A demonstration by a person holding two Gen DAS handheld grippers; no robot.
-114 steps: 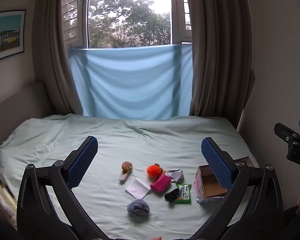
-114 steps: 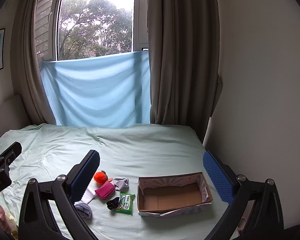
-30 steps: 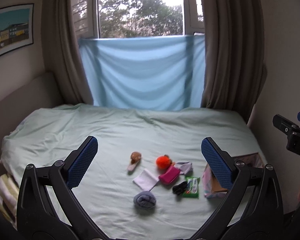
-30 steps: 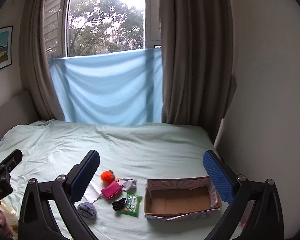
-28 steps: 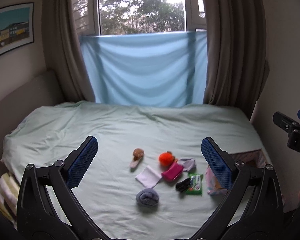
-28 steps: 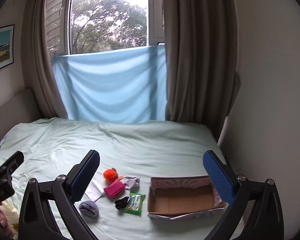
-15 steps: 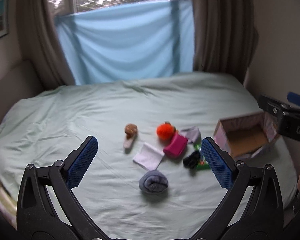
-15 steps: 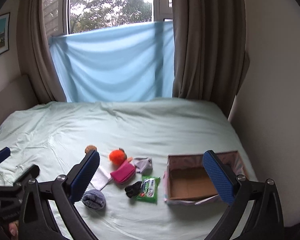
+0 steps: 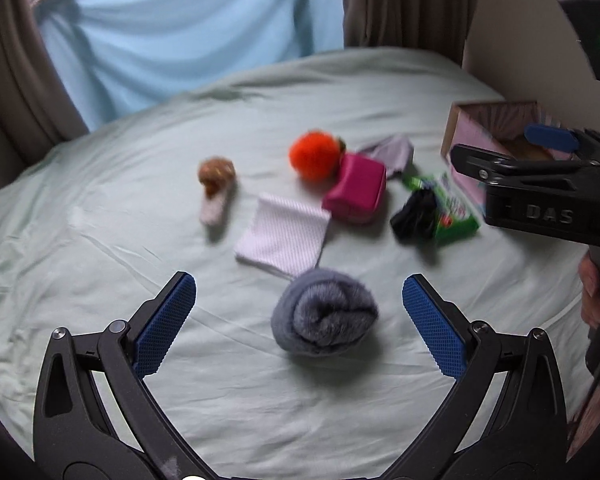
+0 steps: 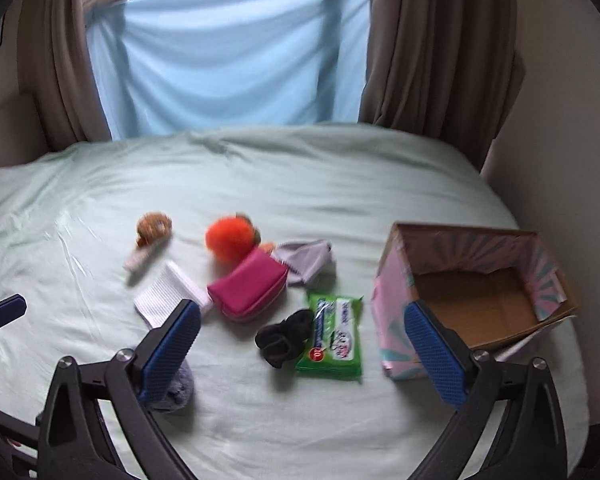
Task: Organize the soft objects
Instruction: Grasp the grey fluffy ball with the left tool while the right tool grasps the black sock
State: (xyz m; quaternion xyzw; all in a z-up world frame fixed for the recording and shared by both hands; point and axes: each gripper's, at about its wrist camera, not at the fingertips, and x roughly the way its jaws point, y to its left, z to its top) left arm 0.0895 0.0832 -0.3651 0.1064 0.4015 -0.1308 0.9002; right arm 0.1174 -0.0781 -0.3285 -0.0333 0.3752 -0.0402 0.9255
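Note:
Several soft items lie on the pale green bed sheet (image 9: 100,240). A rolled grey-blue sock (image 9: 325,318) lies just ahead of my open, empty left gripper (image 9: 298,324), between its fingers. Beyond it are a white folded cloth (image 9: 283,238), a pink pouch (image 9: 356,194), an orange plush ball (image 9: 314,156), a brown snail toy (image 9: 215,184), a black sock (image 10: 284,336) and a lilac cloth (image 10: 306,260). My right gripper (image 10: 302,356) is open and empty above the black sock and a green wipes pack (image 10: 334,338). An open pink cardboard box (image 10: 480,300) stands at the right.
A blue cloth (image 10: 228,60) hangs under the window between brown curtains (image 10: 440,52). A wall runs along the bed's right side behind the box. The right gripper's body shows in the left wrist view (image 9: 540,196), over the box.
Both grippers have moved forward and down toward the items. The grey-blue sock now lies between the left fingers. Both stayed open.

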